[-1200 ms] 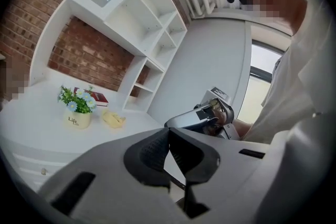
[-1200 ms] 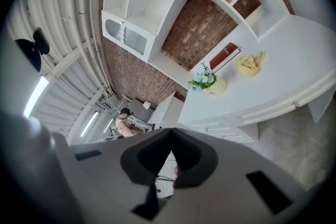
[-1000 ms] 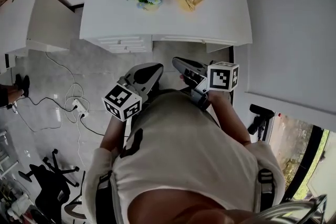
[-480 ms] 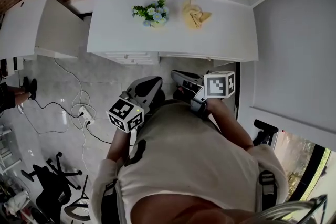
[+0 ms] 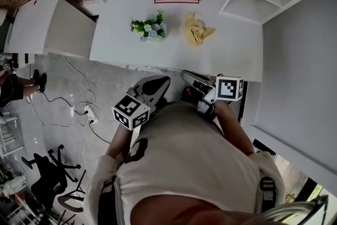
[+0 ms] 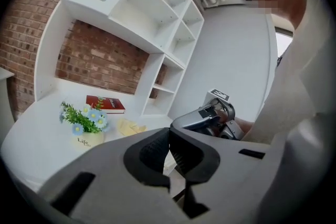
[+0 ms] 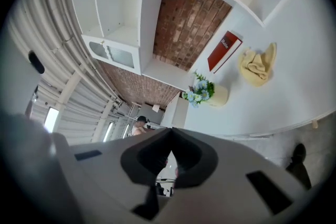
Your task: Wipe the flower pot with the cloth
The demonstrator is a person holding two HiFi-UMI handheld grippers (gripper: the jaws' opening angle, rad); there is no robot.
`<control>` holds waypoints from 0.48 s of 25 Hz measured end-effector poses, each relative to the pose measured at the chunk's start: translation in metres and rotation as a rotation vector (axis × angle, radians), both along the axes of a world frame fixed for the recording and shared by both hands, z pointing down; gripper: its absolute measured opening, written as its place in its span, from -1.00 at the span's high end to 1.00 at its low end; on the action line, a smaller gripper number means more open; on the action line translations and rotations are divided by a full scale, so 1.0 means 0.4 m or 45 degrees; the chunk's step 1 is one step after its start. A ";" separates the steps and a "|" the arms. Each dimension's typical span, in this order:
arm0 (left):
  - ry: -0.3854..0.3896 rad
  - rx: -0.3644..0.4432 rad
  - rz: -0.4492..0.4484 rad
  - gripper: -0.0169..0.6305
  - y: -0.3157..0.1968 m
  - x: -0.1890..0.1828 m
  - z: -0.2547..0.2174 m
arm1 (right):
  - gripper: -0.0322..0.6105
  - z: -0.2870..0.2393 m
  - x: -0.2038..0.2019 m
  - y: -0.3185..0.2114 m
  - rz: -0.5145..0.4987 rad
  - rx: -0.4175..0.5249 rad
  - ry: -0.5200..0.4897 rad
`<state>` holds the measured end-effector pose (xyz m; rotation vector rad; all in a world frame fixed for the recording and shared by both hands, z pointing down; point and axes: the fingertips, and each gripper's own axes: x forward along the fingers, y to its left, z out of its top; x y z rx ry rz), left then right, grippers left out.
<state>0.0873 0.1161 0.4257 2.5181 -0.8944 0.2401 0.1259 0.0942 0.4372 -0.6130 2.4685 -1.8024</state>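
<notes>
Flower pot (image 5: 151,34) stands upright beside the cloth (image 5: 197,30); left gripper (image 6: 169,134) and right gripper (image 7: 170,134) closed, empty

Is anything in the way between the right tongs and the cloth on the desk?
Nothing visible. The right tongs, shut and empty, are short of the desk edge; the cloth lies on bare desk beyond them, with the flower pot apart to its left in the head view.
</notes>
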 end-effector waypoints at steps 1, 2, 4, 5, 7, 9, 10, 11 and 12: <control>-0.006 -0.001 -0.031 0.89 -0.022 -0.006 -0.003 | 0.88 -0.003 0.016 -0.017 -0.002 0.000 -0.015; -0.012 -0.001 -0.070 0.89 -0.044 -0.016 -0.007 | 0.88 -0.003 0.032 -0.032 -0.005 -0.006 -0.025; -0.019 -0.002 -0.151 0.89 -0.081 -0.036 -0.016 | 0.88 0.006 0.066 -0.053 -0.013 -0.040 -0.020; -0.024 -0.003 -0.188 0.89 -0.095 -0.044 -0.020 | 0.88 0.011 0.081 -0.061 -0.026 -0.051 -0.013; -0.045 -0.002 -0.256 0.89 -0.119 -0.061 -0.021 | 0.88 0.017 0.097 -0.075 -0.069 -0.048 0.005; -0.064 0.001 -0.316 0.89 -0.134 -0.079 -0.019 | 0.88 0.029 0.102 -0.086 -0.112 -0.044 0.027; -0.065 -0.001 -0.340 0.89 -0.138 -0.086 -0.017 | 0.88 0.038 0.104 -0.091 -0.128 -0.050 0.038; -0.062 -0.005 -0.358 0.89 -0.141 -0.090 -0.013 | 0.88 0.047 0.104 -0.096 -0.139 -0.058 0.046; -0.059 -0.009 -0.370 0.89 -0.143 -0.095 -0.008 | 0.88 0.054 0.104 -0.102 -0.145 -0.064 0.052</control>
